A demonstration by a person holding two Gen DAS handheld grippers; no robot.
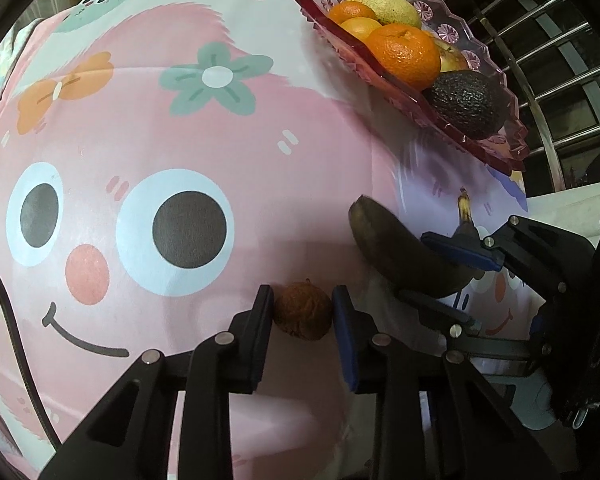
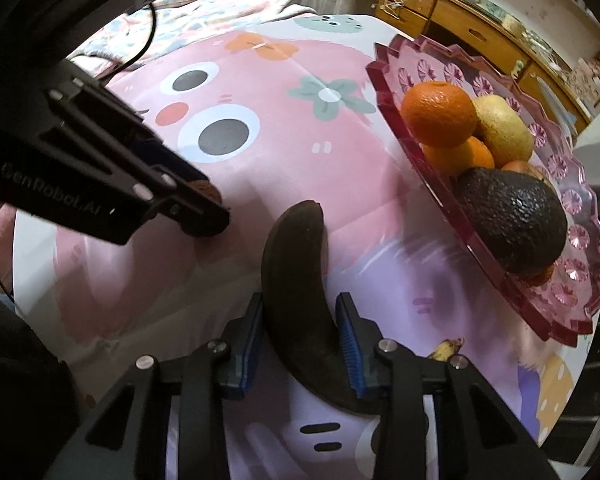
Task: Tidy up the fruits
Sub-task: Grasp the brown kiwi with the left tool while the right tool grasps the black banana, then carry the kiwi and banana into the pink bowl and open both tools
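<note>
- Between our left gripper [image 1: 303,312] fingers sat a small wrinkled brown fruit [image 1: 303,311], both pads clamped against its sides on the pink cartoon tabletop [image 1: 188,128].
- Our right gripper [image 2: 300,336] fingers pressed on either side of a blackened banana [image 2: 296,280], its tip pointing away beyond them.
- Beyond and right of both pairs of fingers stood a pink scalloped fruit tray [image 2: 580,208] holding oranges [image 2: 438,114], a yellow-green fruit [image 2: 504,128] and a dark avocado [image 2: 512,216].

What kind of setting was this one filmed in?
Probably a home living or dining room: a table under a cartoon tablecloth, a pink fruit tray, and a cluttered wooden cabinet behind.
</note>
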